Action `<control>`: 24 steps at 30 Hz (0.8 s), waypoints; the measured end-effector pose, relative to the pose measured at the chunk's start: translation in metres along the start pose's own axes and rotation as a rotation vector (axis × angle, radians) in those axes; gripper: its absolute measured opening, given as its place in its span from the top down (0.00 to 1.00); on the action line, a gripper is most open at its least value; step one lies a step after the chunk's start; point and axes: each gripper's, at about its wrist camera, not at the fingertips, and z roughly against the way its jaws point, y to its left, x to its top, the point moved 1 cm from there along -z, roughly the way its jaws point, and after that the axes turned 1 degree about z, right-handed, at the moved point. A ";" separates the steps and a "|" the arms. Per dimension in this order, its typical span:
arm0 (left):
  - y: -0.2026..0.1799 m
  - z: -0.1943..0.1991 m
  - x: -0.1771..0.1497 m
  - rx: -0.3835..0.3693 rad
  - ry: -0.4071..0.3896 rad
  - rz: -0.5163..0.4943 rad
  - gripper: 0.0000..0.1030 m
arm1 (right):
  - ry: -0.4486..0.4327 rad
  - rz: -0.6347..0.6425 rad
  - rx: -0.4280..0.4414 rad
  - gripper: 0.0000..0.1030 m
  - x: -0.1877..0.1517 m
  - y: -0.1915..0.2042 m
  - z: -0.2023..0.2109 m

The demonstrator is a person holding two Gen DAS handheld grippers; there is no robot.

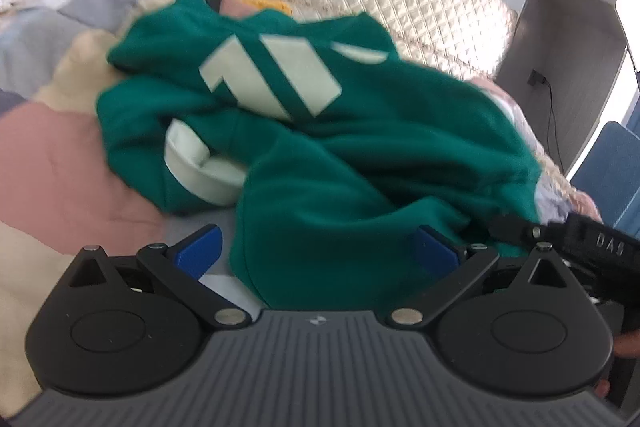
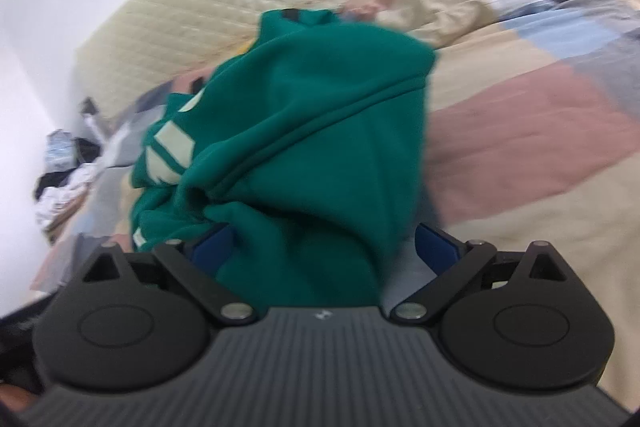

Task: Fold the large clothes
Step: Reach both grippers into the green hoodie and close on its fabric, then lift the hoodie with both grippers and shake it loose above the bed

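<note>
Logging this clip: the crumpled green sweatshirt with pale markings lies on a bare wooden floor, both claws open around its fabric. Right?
Not the floor. The left wrist view shows the green sweatshirt crumpled on a patchwork quilt on a bed. Left claw and right claw are open with fabric between them.

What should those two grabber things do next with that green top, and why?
Probably close both on the cloth: the green sweatshirt lies crumpled on the patchwork quilt, its fabric between the open fingers of the left hand-held gripper and right hand-held gripper, neither clamped.
</note>
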 end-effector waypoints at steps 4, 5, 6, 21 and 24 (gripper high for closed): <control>0.015 -0.024 -0.008 -0.037 0.051 0.080 0.13 | 0.000 0.011 0.061 0.13 -0.008 -0.005 -0.022; 0.018 -0.027 -0.008 -0.051 0.057 0.099 0.15 | 0.002 0.011 0.068 0.21 -0.009 -0.006 -0.025; 0.018 -0.029 -0.009 -0.060 0.058 0.101 0.21 | 0.004 0.008 0.070 0.25 -0.009 -0.006 -0.028; -0.031 0.075 0.026 -0.136 -0.032 0.108 0.88 | -0.105 0.216 0.159 0.83 0.005 0.050 0.042; -0.040 0.126 0.035 -0.164 -0.097 0.096 0.88 | -0.139 0.243 0.212 0.83 0.007 0.068 0.075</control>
